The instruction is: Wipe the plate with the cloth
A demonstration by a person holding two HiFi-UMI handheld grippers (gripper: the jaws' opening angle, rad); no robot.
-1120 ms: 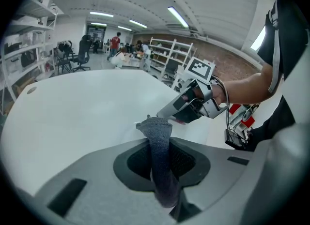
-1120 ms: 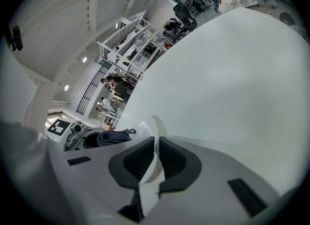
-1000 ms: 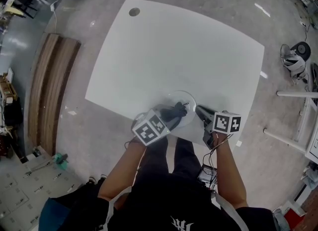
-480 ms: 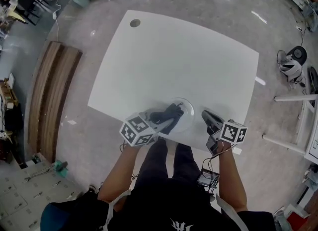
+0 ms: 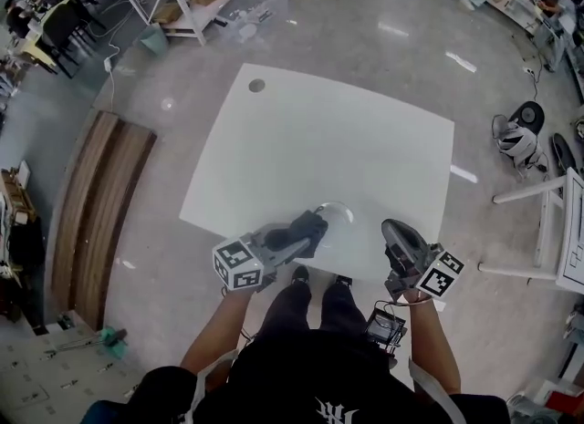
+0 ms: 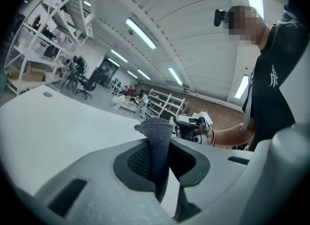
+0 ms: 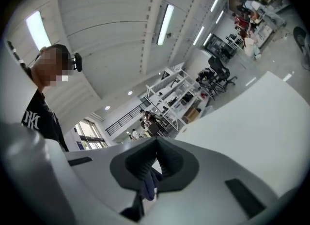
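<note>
A clear glass plate [image 5: 336, 216] lies near the front edge of the white table [image 5: 347, 149]. My left gripper [image 5: 294, 238] is at the plate's near left, shut on a dark grey cloth [image 5: 312, 227] that bunches at the plate's left rim. In the left gripper view the cloth [image 6: 156, 132] stands pinched upright between the jaws of that gripper [image 6: 157, 146]. My right gripper [image 5: 394, 227] hovers at the table's front edge, right of the plate, with its jaws closed together and nothing in them. The right gripper [image 7: 156, 144] view shows the tips touching.
A round cable hole [image 5: 256, 86] marks the table's far left corner. A wooden bench [image 5: 96, 203] runs along the floor on the left. Shelving and a plastic bin [image 5: 246, 3] stand beyond the table. A white frame [image 5: 538, 231] is on the right.
Both grippers have drawn back toward the person and the table's front edge. The cloth has slid from the plate's middle to its left rim. The head view has tilted up.
</note>
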